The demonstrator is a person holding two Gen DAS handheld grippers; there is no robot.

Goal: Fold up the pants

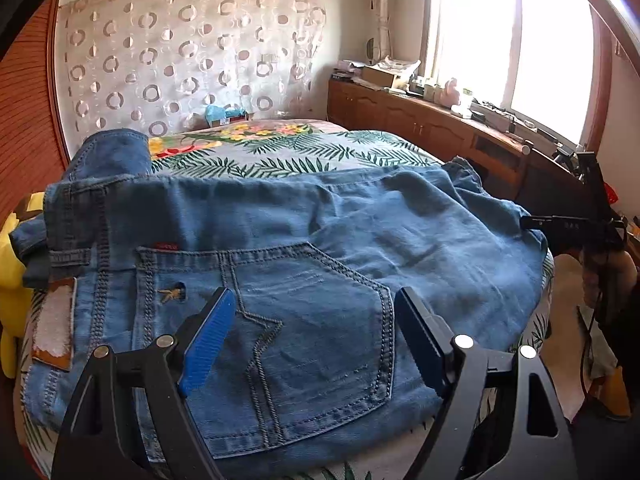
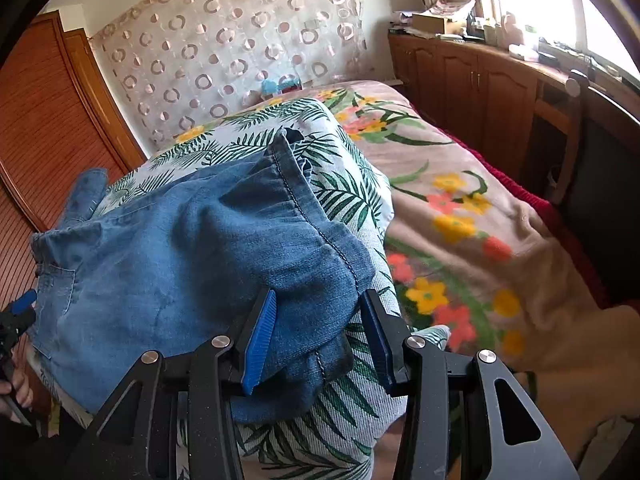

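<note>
So the jeans (image 1: pixel 304 248) are lying on the leaf-print sheet (image 1: pixel 280 156) on my bed, already doubled over into a chunky wide bundle, back pocket (image 1: pixel 304 332) facing up with the star stitching showing. The waistband end with the leather patch (image 1: pixel 54 324) sits on the left side of the left wrist view, and there's a bit of denim sticking up behind it.

My left gripper (image 1: pixel 316 340) is hovering right over that back pocket with its fingers spread wide, nothing between them, not clamped on anything.

My right gripper (image 2: pixel 320 336) is at the other end of the bundle. Its fingers are apart too, and a rumpled fold of denim pokes in between the blue pads (image 2: pixel 260 336), but they aren't squeezing it. The left pad looks to be brushing the cloth; the right one is clear of it.

Beside the sheet there's the pinkish floral blanket (image 2: pixel 480 216), and something yellow (image 1: pixel 10 264) peeks out by the waistband. Wooden cabinets (image 2: pixel 472 80) run under the window.
</note>
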